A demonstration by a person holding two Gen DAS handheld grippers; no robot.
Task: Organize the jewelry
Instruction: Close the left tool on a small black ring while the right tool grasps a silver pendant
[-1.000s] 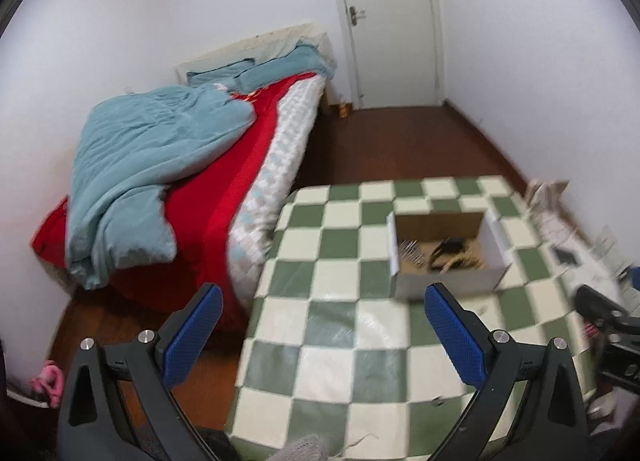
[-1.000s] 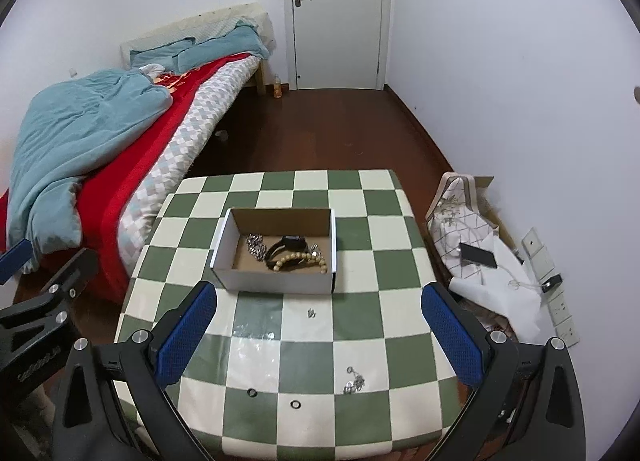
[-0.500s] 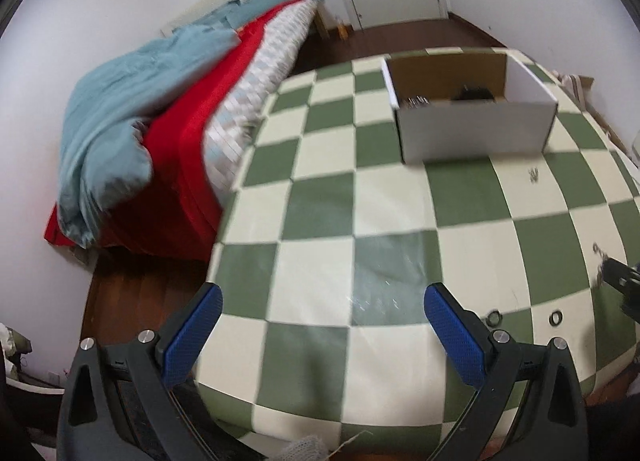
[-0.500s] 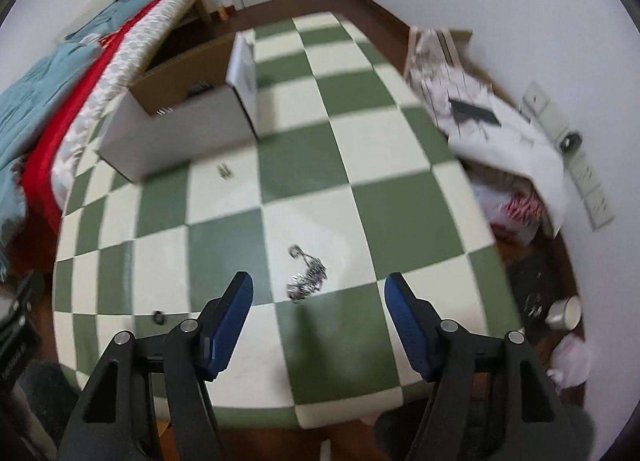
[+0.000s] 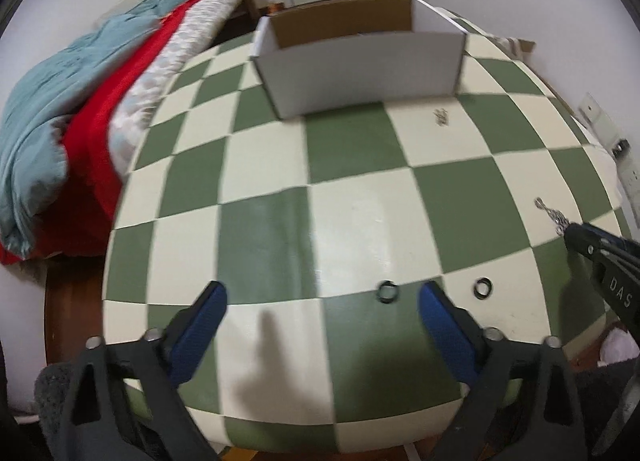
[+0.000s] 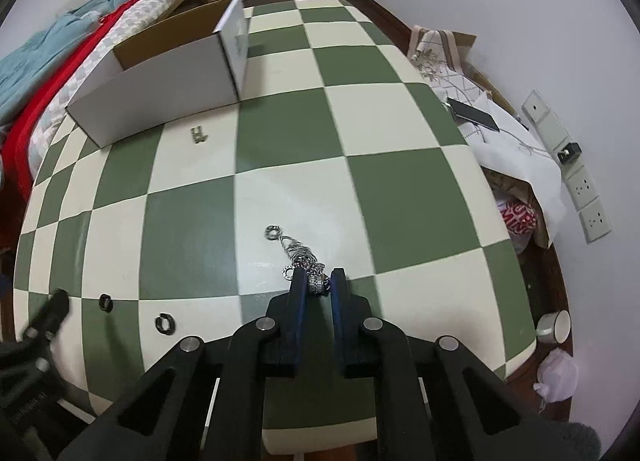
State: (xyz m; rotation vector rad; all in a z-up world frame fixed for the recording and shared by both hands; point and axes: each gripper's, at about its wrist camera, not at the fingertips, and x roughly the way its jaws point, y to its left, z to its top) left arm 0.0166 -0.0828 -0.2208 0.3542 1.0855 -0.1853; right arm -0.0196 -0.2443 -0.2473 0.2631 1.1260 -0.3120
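A silver chain bracelet lies on the green-and-cream checkered table. My right gripper is shut on its near end; the rest trails away over the cloth and shows in the left wrist view. My left gripper is open and empty, low over the table's near edge. Two dark rings lie close to it, one between its fingers and one to the right. A small silver earring lies before the white cardboard box. The box's inside is hidden.
A bed with red and blue bedding stands left of the table. Bags, a phone and a white cup lie on the floor at the right, by wall sockets.
Both grippers dropped toward the table. The right gripper closed from open onto the chain bracelet. The left gripper came down near the two rings and stayed open.
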